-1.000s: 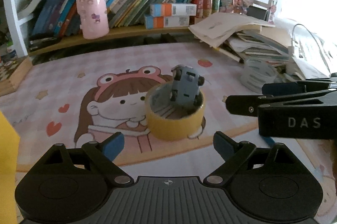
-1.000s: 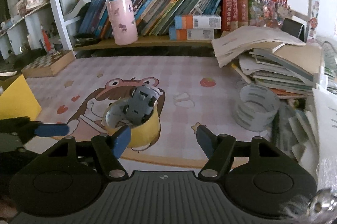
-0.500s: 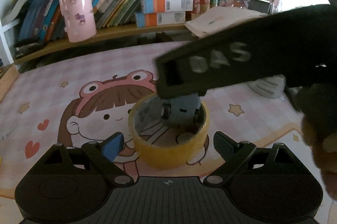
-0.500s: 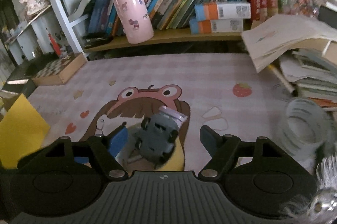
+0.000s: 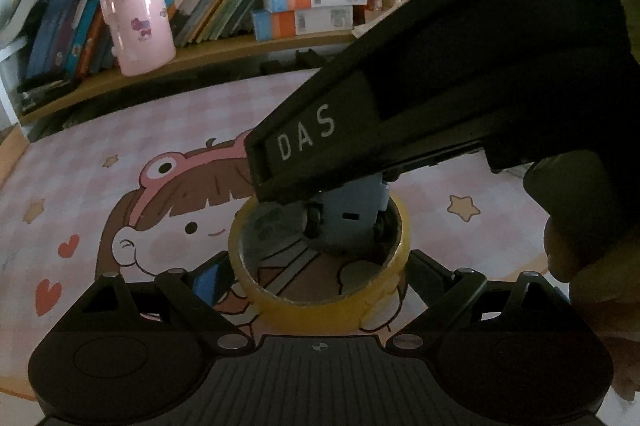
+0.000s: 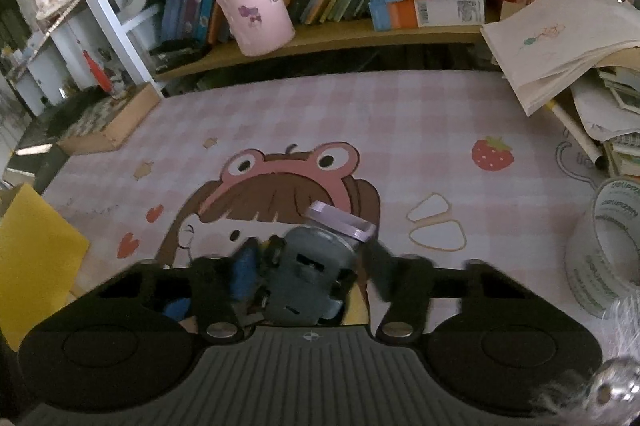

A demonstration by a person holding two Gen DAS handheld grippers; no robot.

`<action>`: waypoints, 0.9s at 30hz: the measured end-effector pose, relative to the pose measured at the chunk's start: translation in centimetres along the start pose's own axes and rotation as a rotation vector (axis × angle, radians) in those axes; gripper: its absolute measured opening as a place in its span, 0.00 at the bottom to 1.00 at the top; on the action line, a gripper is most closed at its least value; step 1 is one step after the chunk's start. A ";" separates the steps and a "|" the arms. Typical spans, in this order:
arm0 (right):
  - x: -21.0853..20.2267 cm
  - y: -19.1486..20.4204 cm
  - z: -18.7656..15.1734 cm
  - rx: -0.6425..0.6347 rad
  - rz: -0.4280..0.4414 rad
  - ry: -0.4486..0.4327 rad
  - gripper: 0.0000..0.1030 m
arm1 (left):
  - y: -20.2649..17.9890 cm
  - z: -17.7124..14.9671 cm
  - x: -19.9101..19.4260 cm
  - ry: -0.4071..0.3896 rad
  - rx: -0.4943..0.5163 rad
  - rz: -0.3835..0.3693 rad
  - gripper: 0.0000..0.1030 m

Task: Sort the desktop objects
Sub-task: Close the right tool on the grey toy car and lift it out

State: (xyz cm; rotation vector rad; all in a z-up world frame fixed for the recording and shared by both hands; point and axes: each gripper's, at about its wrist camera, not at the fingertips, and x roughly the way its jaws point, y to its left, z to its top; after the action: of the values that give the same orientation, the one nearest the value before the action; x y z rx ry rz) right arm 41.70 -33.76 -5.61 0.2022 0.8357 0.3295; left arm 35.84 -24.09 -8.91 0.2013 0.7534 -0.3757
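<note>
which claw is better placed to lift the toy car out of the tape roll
Right. Its claw is closing with the car between its fingers. The left claw is open astride the yellow tape roll, not the car.

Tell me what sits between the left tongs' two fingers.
In the left wrist view, the yellow tape roll sits between them, the grey toy car standing inside it.

The tape roll lies on the desk mat, and the toy car stands tipped inside it, leaning on its far rim. Behind the tape roll a shelf carries the cup to the left, with books behind and two stacked boxes further right. A second tape roll sits well right of it, near a paper pile.
</note>
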 end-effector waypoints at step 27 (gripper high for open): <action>-7.3 -2.8 0.4 0.067 -0.082 -0.234 0.39 | 1.9 0.5 -2.1 -0.054 -0.036 0.012 0.85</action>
State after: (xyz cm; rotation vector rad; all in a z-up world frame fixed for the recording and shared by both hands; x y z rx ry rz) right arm 38.04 -39.06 -1.10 0.2632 0.6218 0.1961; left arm 35.51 -22.01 -7.04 0.1612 0.7052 -0.3549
